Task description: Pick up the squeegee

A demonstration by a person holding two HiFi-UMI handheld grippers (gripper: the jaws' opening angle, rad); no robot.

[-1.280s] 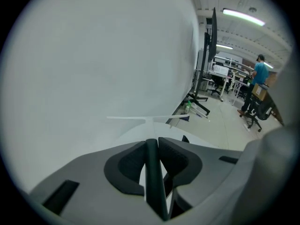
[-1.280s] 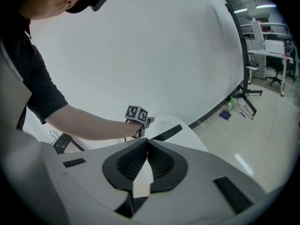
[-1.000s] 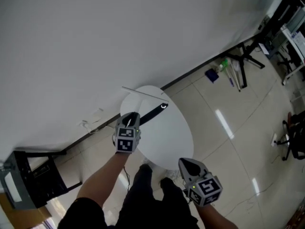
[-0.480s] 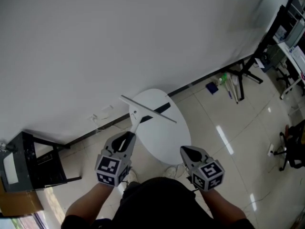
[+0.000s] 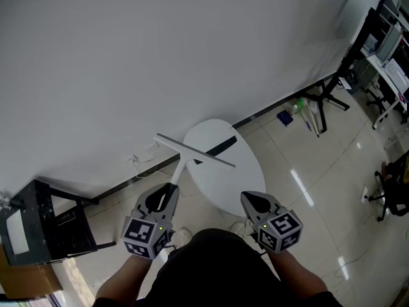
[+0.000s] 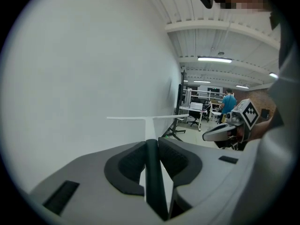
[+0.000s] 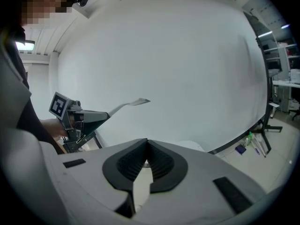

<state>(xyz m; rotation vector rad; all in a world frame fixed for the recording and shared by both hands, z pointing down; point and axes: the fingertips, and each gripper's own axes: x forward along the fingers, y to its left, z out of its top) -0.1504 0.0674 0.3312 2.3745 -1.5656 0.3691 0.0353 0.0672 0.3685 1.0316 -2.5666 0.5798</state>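
**Squeegee (image 5: 195, 151) aloft over the round table (image 5: 241, 183), handle clamped in the left gripper (image 5: 170, 189)**

The jaws held only the handle's tail end, with the blade reaching toward the wall (image 5: 160, 56). The right gripper (image 5: 248, 199) hung alongside, jaws together on nothing. Gripped so far back, the long blade could twist or slide loose, or perhaps clip the wall; that gap was hard to judge.

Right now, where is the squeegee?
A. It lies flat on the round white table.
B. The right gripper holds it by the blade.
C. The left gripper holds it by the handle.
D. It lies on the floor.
C: the left gripper is shut on the handle of the squeegee, while the right gripper is shut on nothing.
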